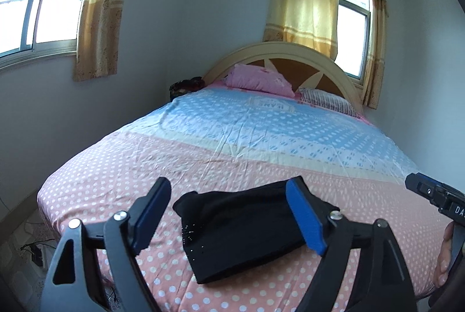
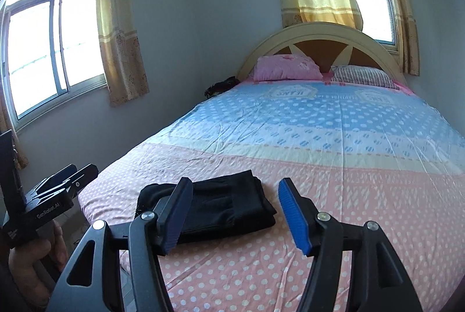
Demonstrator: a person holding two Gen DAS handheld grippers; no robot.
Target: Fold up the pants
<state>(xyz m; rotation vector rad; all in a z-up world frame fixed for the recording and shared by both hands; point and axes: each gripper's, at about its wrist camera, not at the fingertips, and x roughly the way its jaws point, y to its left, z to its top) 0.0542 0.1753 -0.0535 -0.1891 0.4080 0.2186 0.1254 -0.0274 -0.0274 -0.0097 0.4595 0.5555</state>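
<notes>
The black pants (image 1: 241, 230) lie folded into a compact flat bundle on the pink dotted sheet (image 1: 116, 181), near the foot of the bed. My left gripper (image 1: 229, 181) hovers above them, open, with nothing between its blue pads. In the right wrist view the same pants (image 2: 226, 204) sit partly behind the left finger of my right gripper (image 2: 235, 181), which is also open and holds nothing. Each gripper shows at the edge of the other's view: the right gripper's body (image 1: 436, 195) and the left gripper's body (image 2: 58, 187), each held by a hand.
The bed's sheet turns blue (image 1: 261, 123) farther up. A pink pillow (image 1: 258, 79) and a striped pillow (image 1: 325, 100) lie against the arched headboard (image 1: 282, 50). A dark object (image 1: 186, 87) sits beside the bed by the wall. Cables (image 1: 35, 251) lie on the floor at left.
</notes>
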